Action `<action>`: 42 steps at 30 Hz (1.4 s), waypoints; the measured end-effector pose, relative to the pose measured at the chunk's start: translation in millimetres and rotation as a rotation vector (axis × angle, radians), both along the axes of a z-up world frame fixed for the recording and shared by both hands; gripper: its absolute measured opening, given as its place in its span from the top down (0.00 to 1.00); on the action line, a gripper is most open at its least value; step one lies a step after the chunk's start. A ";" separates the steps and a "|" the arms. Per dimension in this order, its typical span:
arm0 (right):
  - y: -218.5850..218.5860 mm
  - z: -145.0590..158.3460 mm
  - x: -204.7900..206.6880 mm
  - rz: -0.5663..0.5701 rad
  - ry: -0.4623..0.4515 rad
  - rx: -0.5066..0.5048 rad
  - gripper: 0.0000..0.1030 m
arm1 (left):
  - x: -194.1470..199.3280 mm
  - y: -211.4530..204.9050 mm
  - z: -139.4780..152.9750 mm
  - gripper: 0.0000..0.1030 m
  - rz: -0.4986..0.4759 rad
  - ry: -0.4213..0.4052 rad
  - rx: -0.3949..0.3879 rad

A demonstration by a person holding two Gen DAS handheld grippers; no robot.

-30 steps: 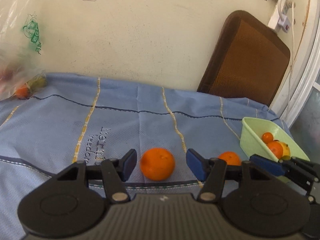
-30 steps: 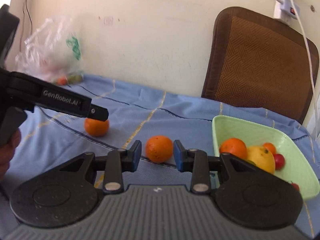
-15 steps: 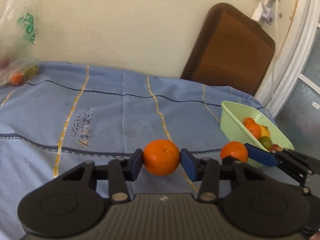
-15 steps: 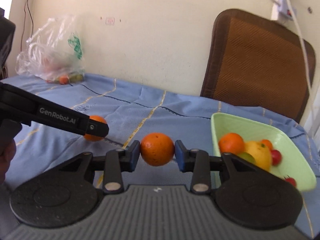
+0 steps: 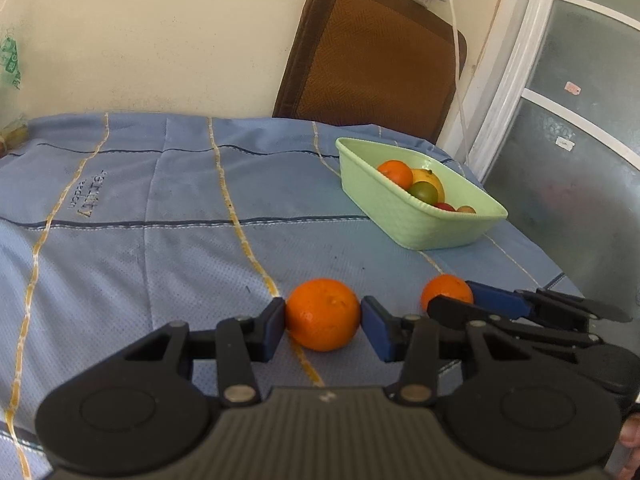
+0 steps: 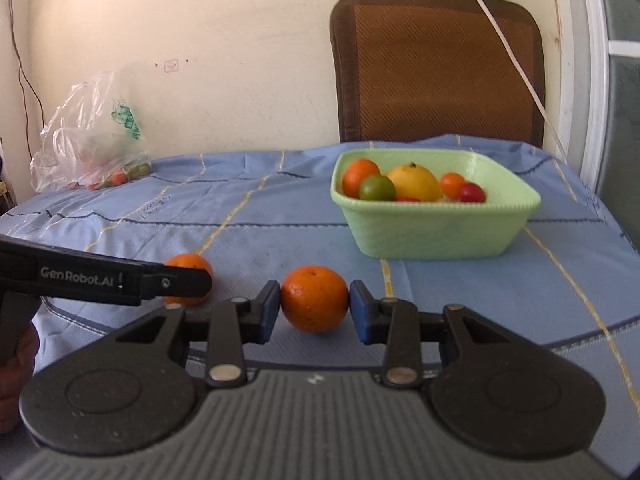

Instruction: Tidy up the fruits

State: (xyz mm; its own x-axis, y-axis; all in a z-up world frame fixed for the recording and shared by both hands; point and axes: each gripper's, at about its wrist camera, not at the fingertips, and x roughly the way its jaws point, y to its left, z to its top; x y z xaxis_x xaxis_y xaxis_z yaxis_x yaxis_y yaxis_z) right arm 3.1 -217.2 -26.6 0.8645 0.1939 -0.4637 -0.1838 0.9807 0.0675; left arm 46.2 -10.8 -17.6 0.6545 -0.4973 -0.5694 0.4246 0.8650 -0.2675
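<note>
Transfer step in hand. Left tool (image 5: 323,325) grips one orange (image 5: 322,314) at lower centre of its frame; right tool (image 6: 314,313) grips another orange (image 6: 314,298) likewise. Next move, in my judgement: carry both over the green basket (image 6: 436,228) rim, then release.

Two round orange mandarins, one (image 5: 322,314) clamped between blue pads, the other (image 6: 314,298) likewise, sit near a pale green plastic basket (image 6: 436,228) holding mixed fruit.
</note>
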 end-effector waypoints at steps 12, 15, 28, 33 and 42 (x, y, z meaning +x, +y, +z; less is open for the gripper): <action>-1.4 -1.8 -1.4 0.000 0.015 0.005 0.57 | -4.7 -8.4 0.7 0.55 -0.007 -0.037 0.056; -1.5 -1.9 -1.2 0.000 0.015 0.006 0.57 | -4.5 -5.5 0.8 0.55 0.001 -0.034 0.042; -1.5 -2.7 -1.0 0.000 0.021 0.002 0.56 | -5.2 -5.3 0.6 0.55 0.004 -0.033 0.039; -1.4 -2.8 -1.2 0.000 0.021 0.003 0.56 | -5.1 -5.1 0.6 0.55 0.002 -0.033 0.039; -1.7 -2.7 -1.8 0.003 0.017 0.006 0.56 | -5.2 -5.9 0.3 0.57 -0.003 -0.031 0.039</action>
